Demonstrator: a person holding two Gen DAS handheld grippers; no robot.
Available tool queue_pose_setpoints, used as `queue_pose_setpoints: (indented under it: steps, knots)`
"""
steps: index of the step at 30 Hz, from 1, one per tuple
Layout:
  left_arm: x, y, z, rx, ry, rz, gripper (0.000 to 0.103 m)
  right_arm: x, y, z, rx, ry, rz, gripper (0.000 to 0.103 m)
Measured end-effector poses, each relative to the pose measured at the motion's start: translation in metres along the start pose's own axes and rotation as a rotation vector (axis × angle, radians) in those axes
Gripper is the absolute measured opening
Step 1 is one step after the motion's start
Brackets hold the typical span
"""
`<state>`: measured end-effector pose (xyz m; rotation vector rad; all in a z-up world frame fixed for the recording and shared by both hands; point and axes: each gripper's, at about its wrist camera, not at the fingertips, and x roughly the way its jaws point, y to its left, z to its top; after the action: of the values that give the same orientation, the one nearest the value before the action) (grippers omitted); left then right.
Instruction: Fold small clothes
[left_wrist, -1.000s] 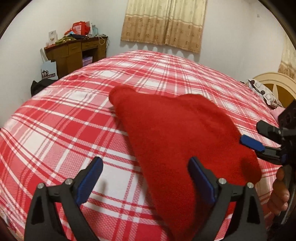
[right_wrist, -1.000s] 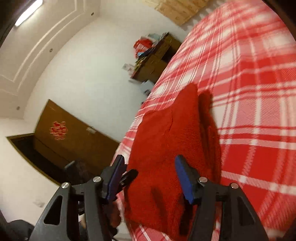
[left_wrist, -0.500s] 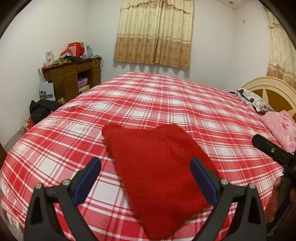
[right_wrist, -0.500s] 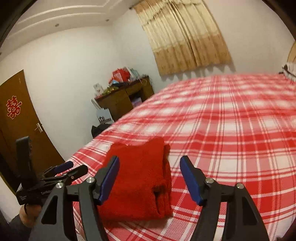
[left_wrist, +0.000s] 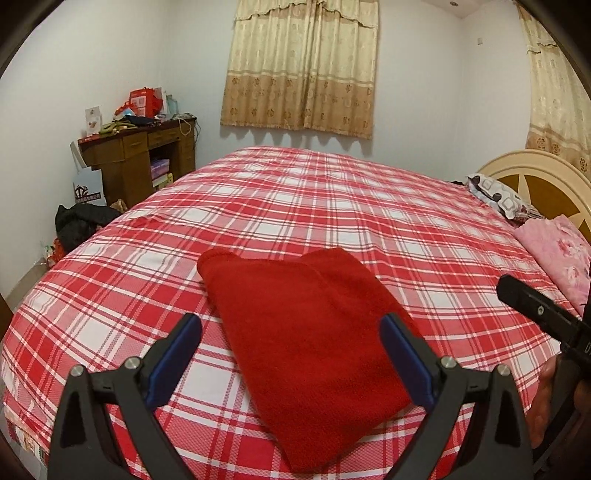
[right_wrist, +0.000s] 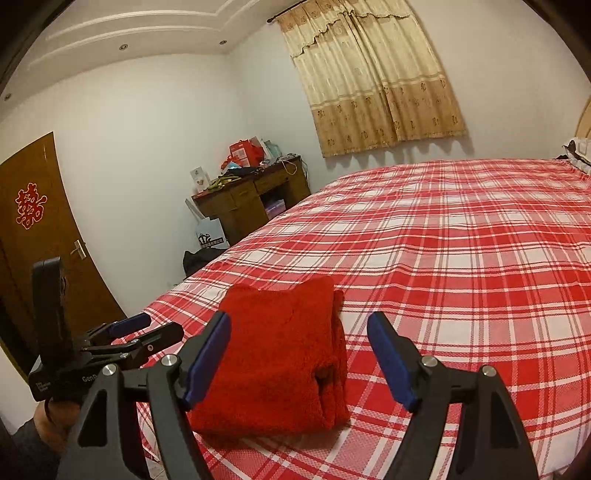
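Folded red garment lies on the bed, both grippers backed off.

A second ago the left gripper (left_wrist: 290, 354) and right gripper (right_wrist: 299, 354) were low over the red garment (left_wrist: 306, 339); now both have lifted clear, jaws spread wide and holding nothing. The garment rests as a compact stacked bundle on the plaid bed (left_wrist: 332, 206), toward 6 o'clock in both views, near the bed's close edge. The fold looks finished, so this piece seems done.
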<state>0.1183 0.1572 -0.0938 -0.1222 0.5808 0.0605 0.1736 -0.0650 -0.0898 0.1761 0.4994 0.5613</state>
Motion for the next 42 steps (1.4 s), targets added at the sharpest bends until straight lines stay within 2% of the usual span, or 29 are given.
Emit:
queue_pose_setpoints:
  steps: [24, 26, 42]
  knots:
    - [-0.001, -0.006, -0.001, 0.003, -0.009, -0.002, 0.099, 0.000, 0.010, -0.004, -0.021, -0.003, -0.005, 0.077]
    - [-0.001, -0.007, -0.001, 0.007, -0.004, -0.006, 0.102, -0.001, 0.012, -0.004, -0.025, -0.005, -0.005, 0.077]
    - [-0.002, -0.002, 0.003, 0.001, 0.004, 0.020, 0.103, -0.004, 0.017, -0.003, -0.035, -0.013, 0.006, 0.077]
